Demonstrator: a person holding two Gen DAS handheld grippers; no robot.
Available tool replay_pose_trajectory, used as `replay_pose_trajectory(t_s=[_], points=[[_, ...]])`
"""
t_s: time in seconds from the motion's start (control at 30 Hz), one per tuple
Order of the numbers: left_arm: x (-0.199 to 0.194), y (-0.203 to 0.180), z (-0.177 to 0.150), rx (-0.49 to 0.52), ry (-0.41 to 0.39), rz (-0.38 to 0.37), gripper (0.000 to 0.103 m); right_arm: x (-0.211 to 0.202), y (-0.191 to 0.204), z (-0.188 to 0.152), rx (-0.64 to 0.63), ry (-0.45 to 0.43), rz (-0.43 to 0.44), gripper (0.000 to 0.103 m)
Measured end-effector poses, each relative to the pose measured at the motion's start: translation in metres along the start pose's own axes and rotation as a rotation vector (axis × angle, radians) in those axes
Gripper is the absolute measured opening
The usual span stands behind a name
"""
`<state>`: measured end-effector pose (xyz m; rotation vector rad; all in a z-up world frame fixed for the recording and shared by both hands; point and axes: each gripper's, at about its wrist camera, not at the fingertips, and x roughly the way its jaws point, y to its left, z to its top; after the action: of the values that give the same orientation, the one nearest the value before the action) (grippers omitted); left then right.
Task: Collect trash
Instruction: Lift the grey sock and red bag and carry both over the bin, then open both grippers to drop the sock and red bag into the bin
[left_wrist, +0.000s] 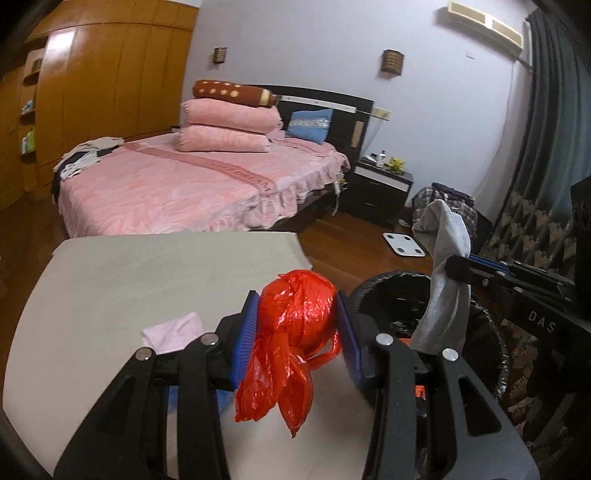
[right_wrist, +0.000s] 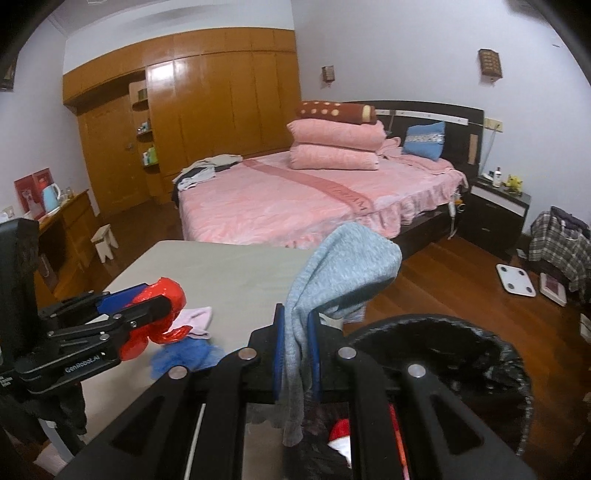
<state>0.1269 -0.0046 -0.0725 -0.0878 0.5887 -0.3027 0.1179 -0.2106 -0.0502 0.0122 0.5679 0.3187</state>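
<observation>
My left gripper (left_wrist: 297, 306) is shut on a crumpled red plastic bag (left_wrist: 295, 332), its blue pads pressing both sides, above the grey table (left_wrist: 129, 280). The right wrist view has the same left gripper (right_wrist: 159, 301) and red bag (right_wrist: 168, 293) at the left. My right gripper (right_wrist: 295, 321) is shut on a limp grey sock (right_wrist: 343, 266), which droops over the black-lined trash bin (right_wrist: 480, 354). In the left wrist view the right gripper (left_wrist: 452, 264) holds the sock (left_wrist: 445, 236) over the bin (left_wrist: 388, 291).
A pink cloth (right_wrist: 197, 315) and a blue mesh scrap (right_wrist: 188, 356) lie on the table. A red and white item (right_wrist: 340, 432) sits in the bin. Beyond are a pink bed (right_wrist: 295, 199), a nightstand (right_wrist: 495, 206), a white scale (right_wrist: 515, 278) and a small stool (right_wrist: 105, 240).
</observation>
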Motion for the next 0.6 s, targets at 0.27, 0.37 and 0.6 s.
replay_pose_trajectory(t_s=[0.27,0.37,0.6], points=[[0.024,-0.042,0.005,0.050,0.012,-0.081,0.040,-0.013,-0.045,-0.006,0.027,0.000,-0.083,0.012],[0.035,-0.058,0.006,0.071,0.019,-0.109,0.040,-0.016,-0.059,-0.008,0.030,0.007,-0.110,0.012],[0.058,-0.090,0.003,0.102,0.032,-0.167,0.040,-0.023,-0.088,-0.017,0.042,0.025,-0.157,0.012]])
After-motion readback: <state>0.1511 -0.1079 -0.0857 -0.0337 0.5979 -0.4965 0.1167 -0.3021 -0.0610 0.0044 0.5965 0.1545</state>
